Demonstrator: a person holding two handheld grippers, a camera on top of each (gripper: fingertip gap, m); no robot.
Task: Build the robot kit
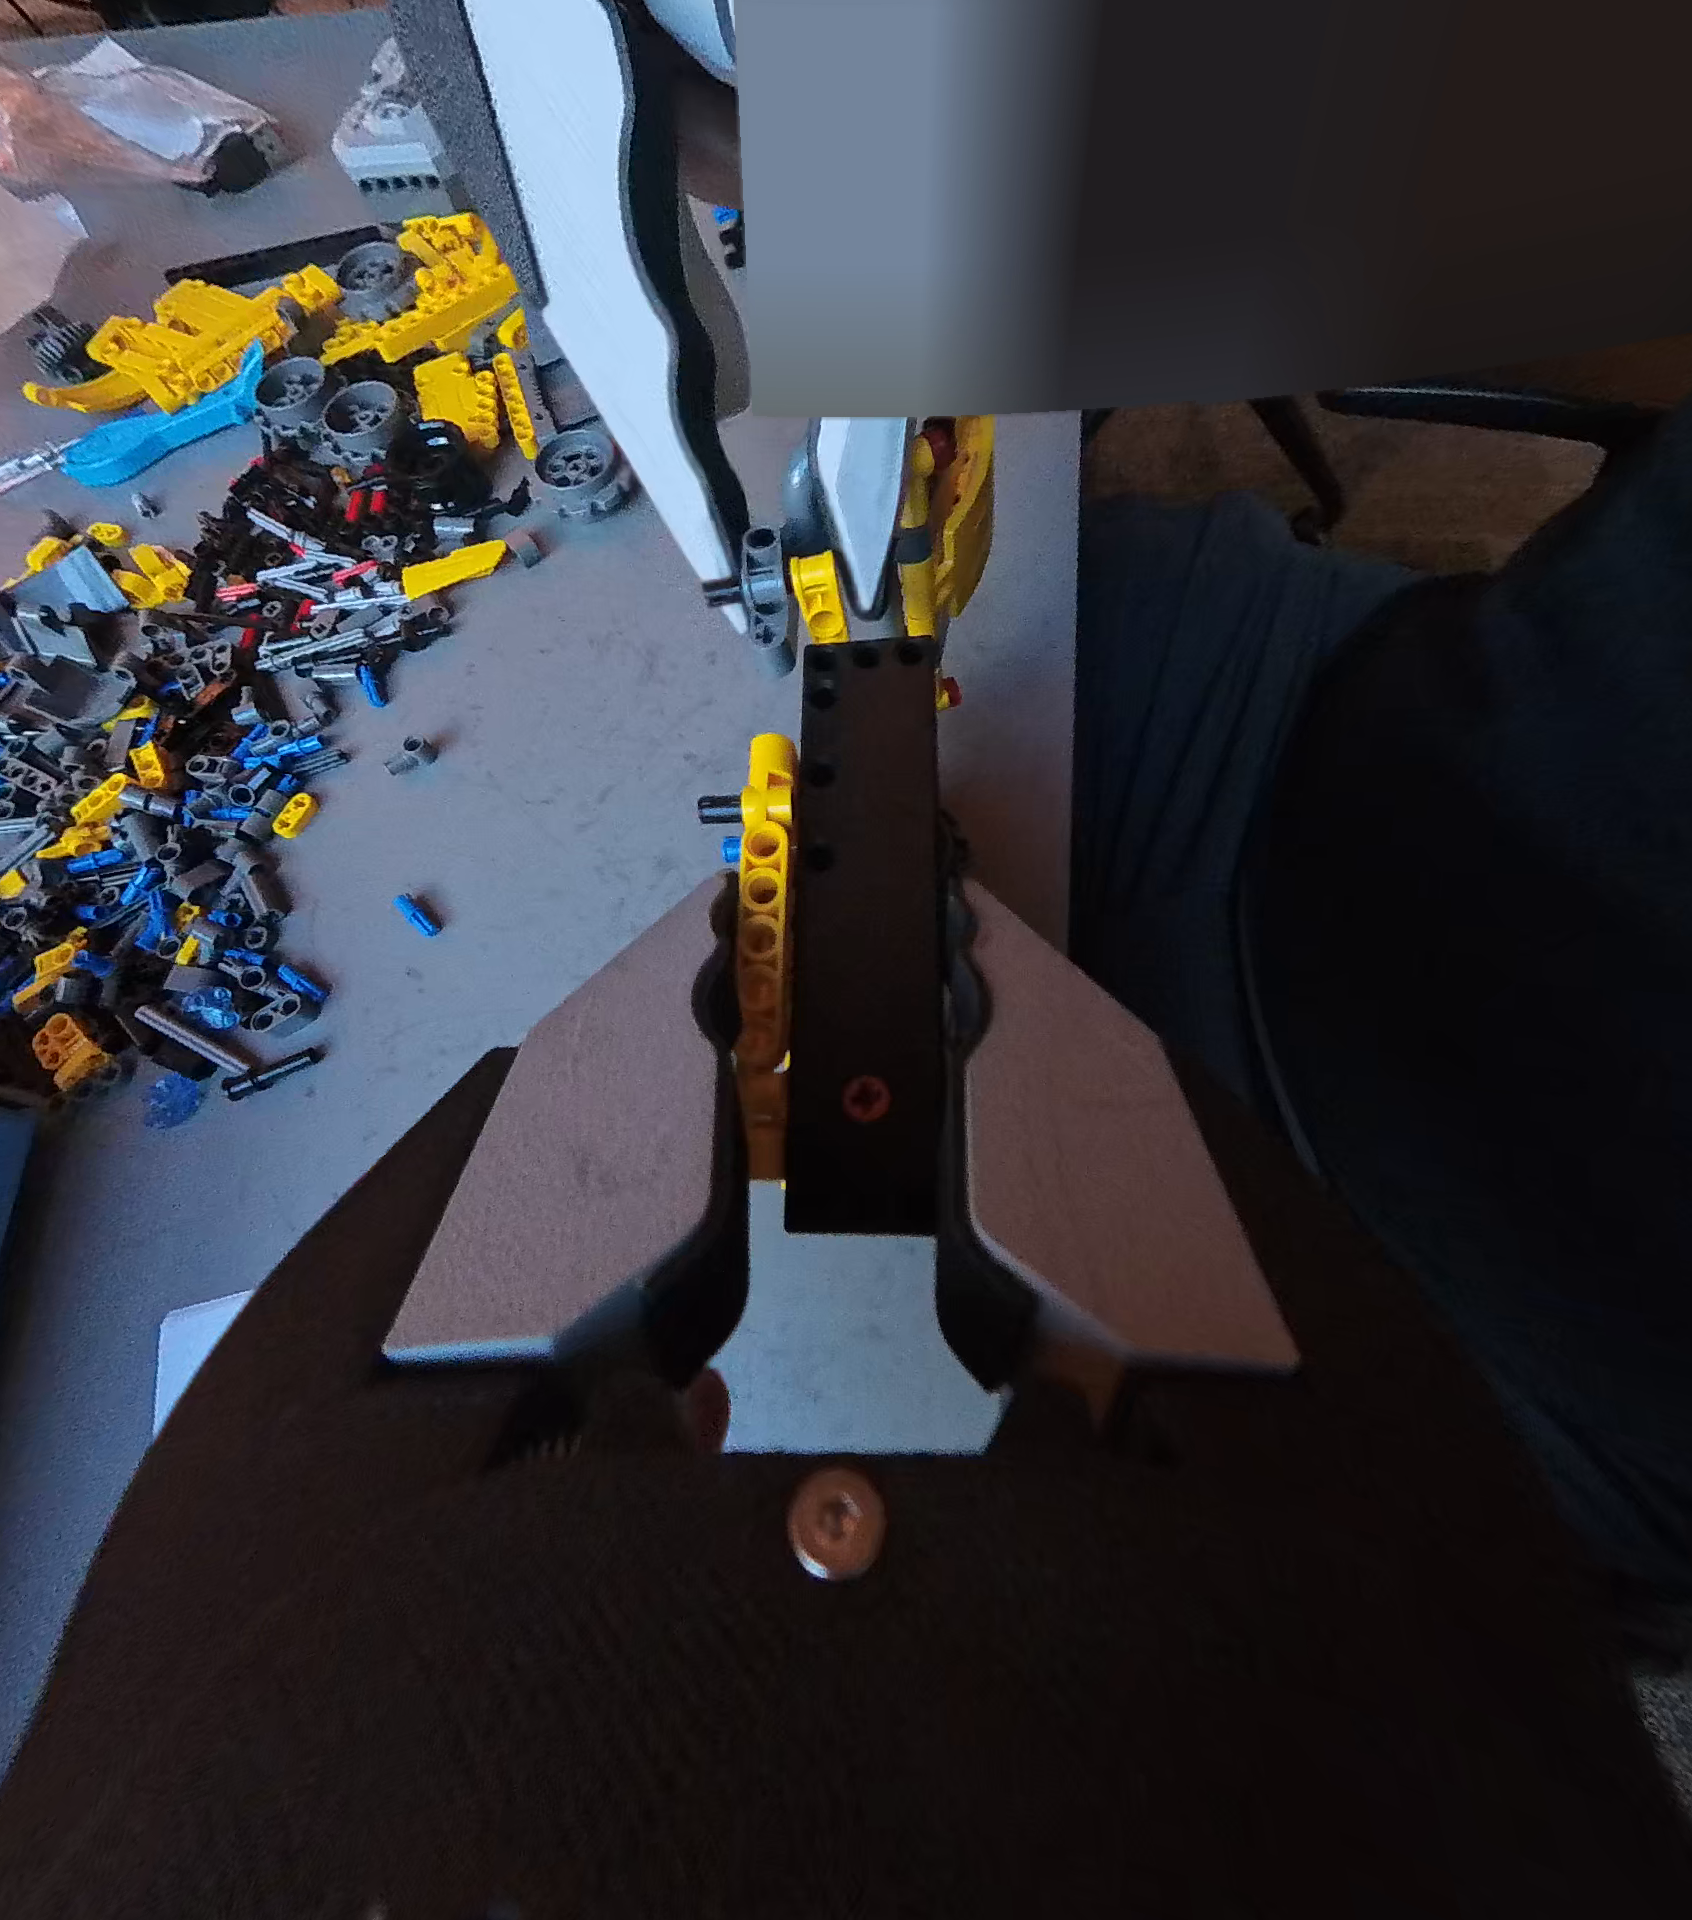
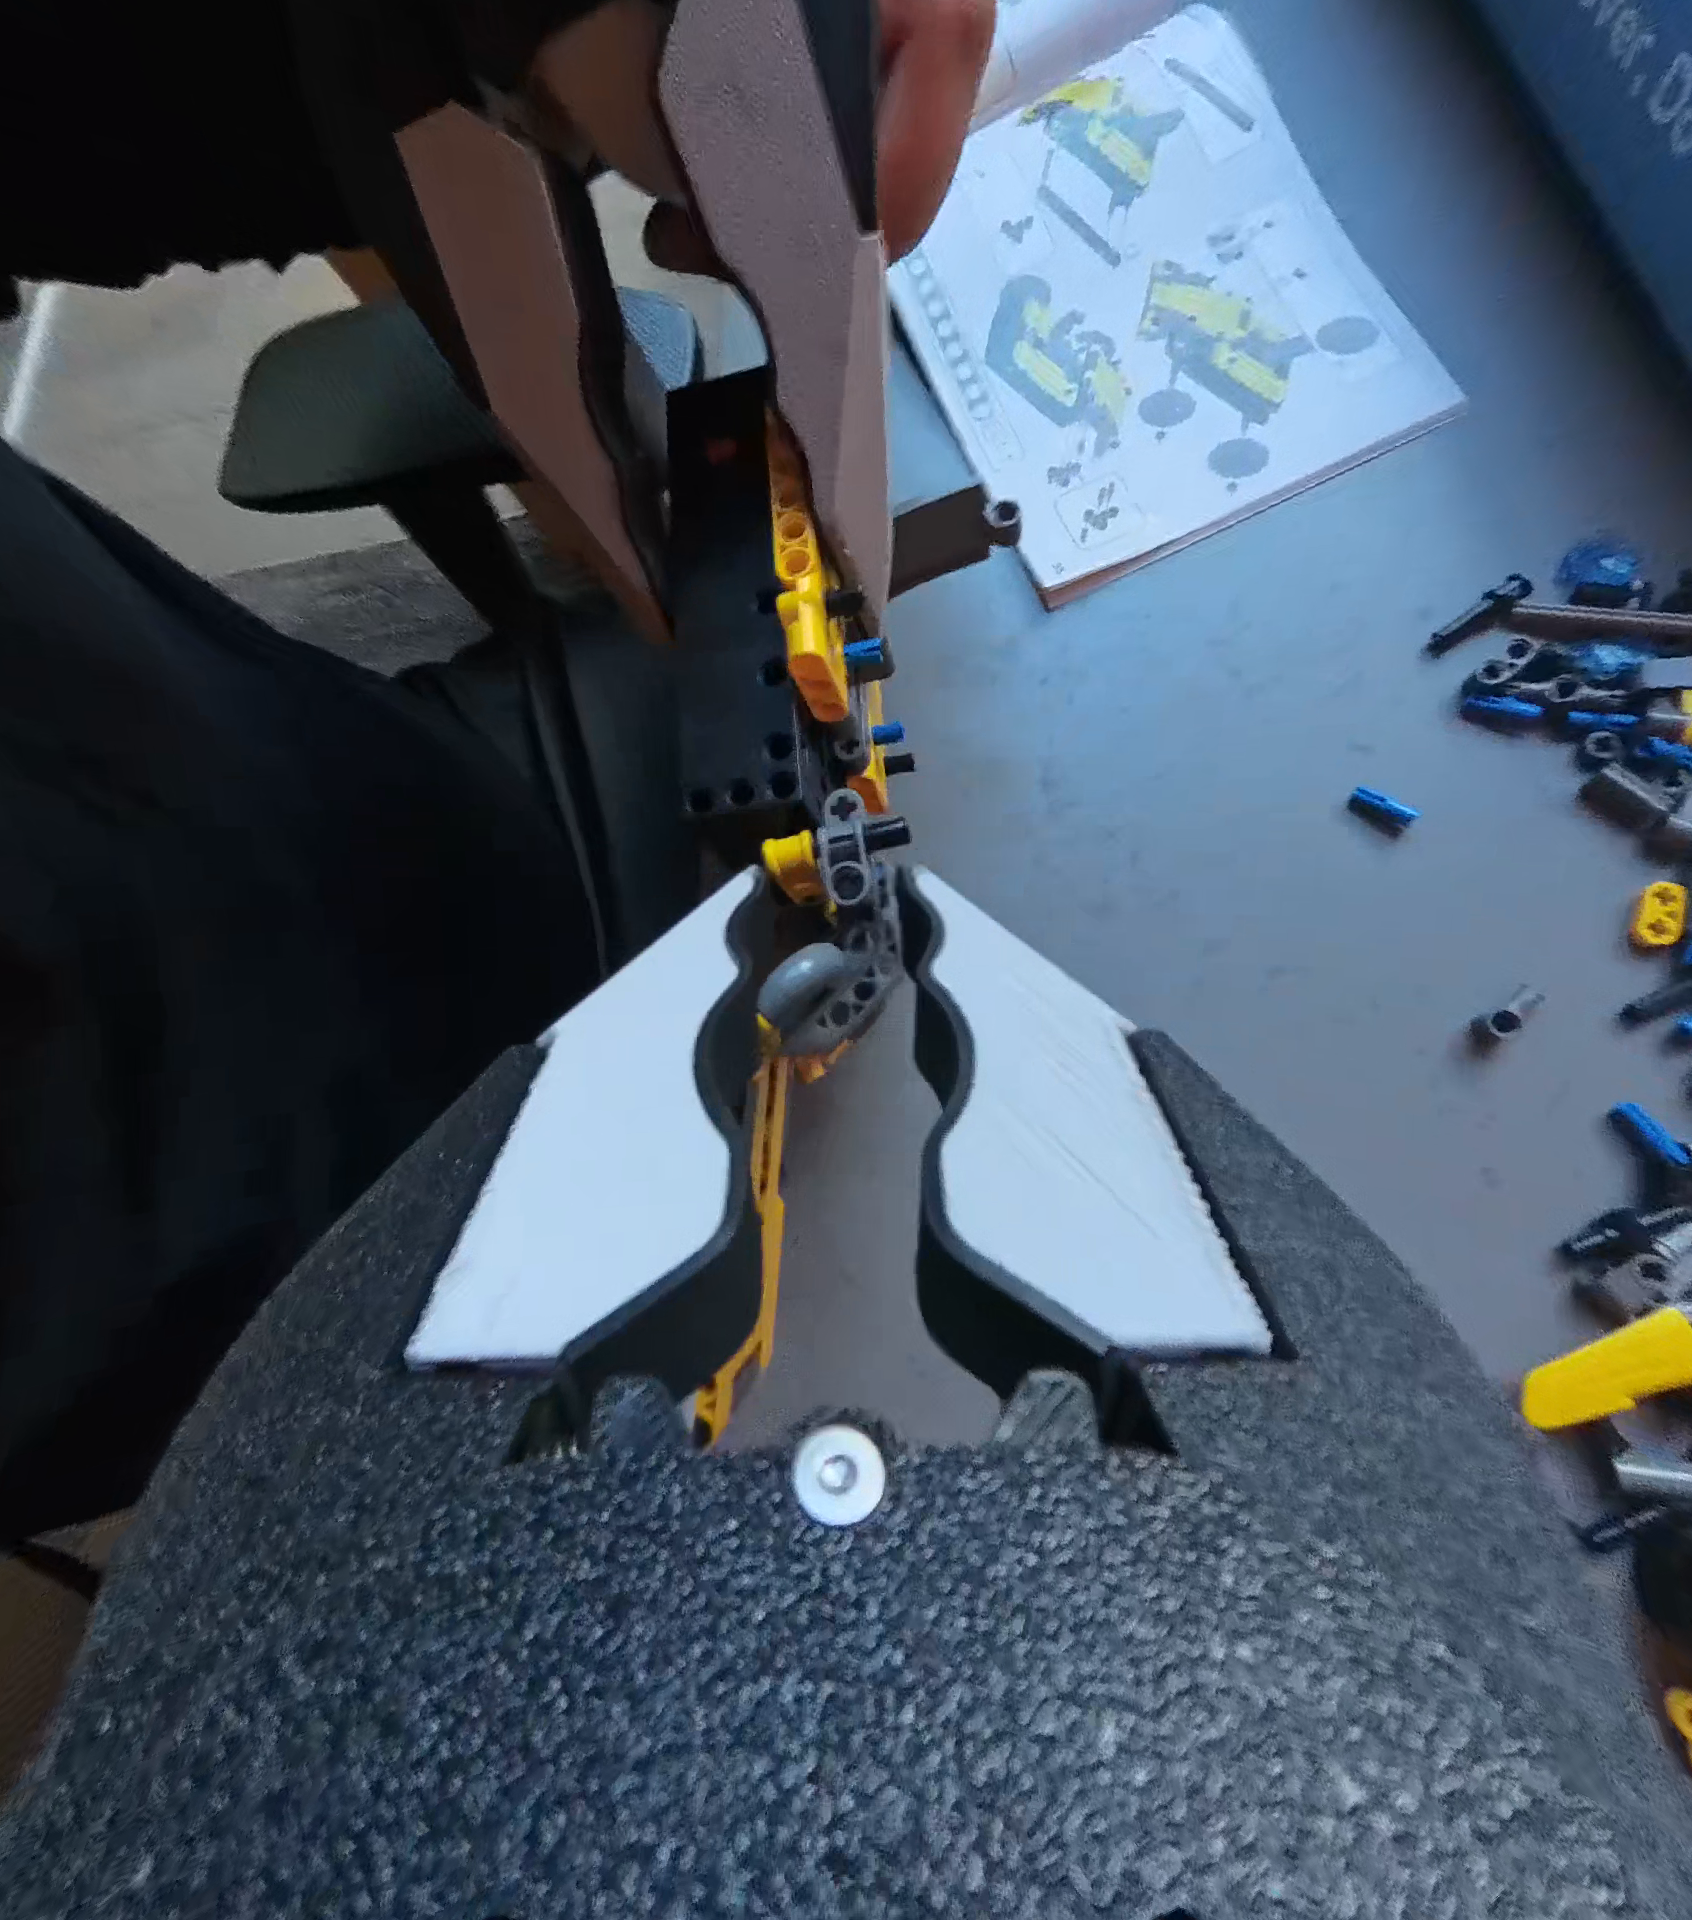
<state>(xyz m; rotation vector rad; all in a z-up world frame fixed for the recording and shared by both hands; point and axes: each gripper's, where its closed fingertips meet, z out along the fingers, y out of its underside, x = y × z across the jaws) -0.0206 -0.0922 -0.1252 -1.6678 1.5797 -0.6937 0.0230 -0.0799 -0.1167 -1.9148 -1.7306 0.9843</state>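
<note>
The left gripper [image 1: 847, 935], with brown-faced fingers, is clenched on a partly built toy assembly of black and yellow perforated plastic beams [image 1: 857, 935]. The assembly's long axis runs straight ahead along the fingers, toward the right gripper. The right gripper [image 2: 831, 883], with white-faced fingers, meets it head-on; its fingers sit around the assembly's far end, a grey connector piece [image 2: 847, 977], with the right finger standing apart from it, so whether they grip cannot be told. Both grippers are equally near. Below lies a grey table [image 1: 551, 727] with a heap of loose blue, yellow, grey and black building pieces [image 1: 125, 790] and an open instruction booklet [image 2: 1174, 312]. A person in dark clothing [image 1: 1496, 935] sits close.
</note>
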